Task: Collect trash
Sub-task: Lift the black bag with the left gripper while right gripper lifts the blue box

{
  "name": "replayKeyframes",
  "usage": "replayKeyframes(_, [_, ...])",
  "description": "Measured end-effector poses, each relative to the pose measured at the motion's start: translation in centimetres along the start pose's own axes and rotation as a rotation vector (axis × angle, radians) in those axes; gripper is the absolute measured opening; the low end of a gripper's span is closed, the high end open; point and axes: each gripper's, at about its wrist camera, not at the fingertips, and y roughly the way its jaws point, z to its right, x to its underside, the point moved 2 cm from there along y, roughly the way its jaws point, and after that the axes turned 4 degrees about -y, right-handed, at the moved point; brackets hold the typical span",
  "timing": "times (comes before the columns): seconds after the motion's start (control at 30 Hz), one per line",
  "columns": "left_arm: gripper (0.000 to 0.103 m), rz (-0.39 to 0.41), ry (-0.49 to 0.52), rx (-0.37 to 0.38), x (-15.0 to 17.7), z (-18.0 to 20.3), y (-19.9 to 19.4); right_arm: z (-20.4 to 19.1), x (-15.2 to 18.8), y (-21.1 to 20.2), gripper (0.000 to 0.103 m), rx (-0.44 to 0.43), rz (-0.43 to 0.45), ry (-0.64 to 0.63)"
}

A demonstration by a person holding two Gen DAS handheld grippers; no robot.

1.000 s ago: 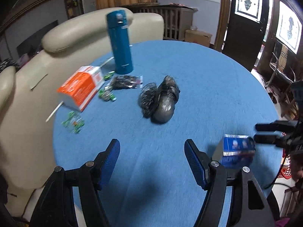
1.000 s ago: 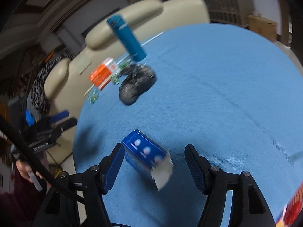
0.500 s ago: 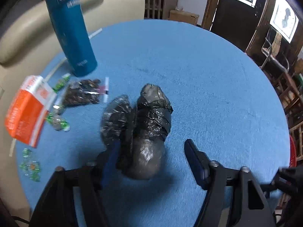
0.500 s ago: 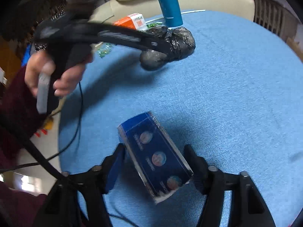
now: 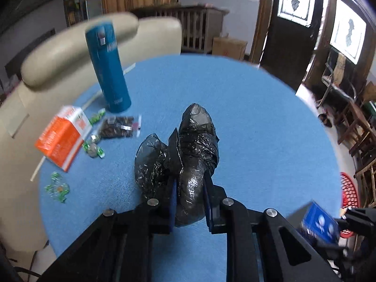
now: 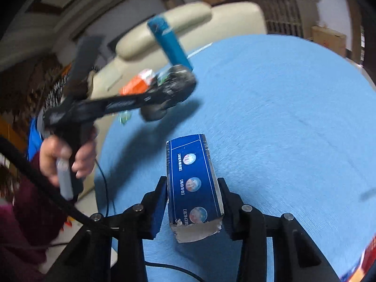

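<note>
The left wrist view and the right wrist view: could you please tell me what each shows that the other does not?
Only the left wrist view shows the left gripper shut on the black bag, a red basket and green wrappers. Only the right wrist view shows the hand holding the left gripper, and the right gripper closing around the blue box. Both show the bottle, orange carton and table.

Right tool (image 6: 192,188) jaws closing around the blue box (image 6: 195,183) on the table (image 6: 293,117).
</note>
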Motion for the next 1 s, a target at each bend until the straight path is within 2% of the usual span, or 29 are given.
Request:
replayKeyframes(0.33, [0.021, 0.221, 0.034, -0.009, 0.7, 4.5, -11.8, -0.1, 1.3, -9.2, 0.044, 0.09, 0.206, 0.067])
replayKeyframes(0.53, [0.021, 0.31, 0.063, -0.038, 1.7, 6.7, -16.2, -0.7, 2.4, -14.2, 0.044, 0.12, 0.317, 0.078])
replayKeyframes(1.0, [0.021, 0.413, 0.129, -0.088, 3.1, 9.6, -20.3, -1.6, 3.6, -20.5, 0.044, 0.155, 0.462, 0.092])
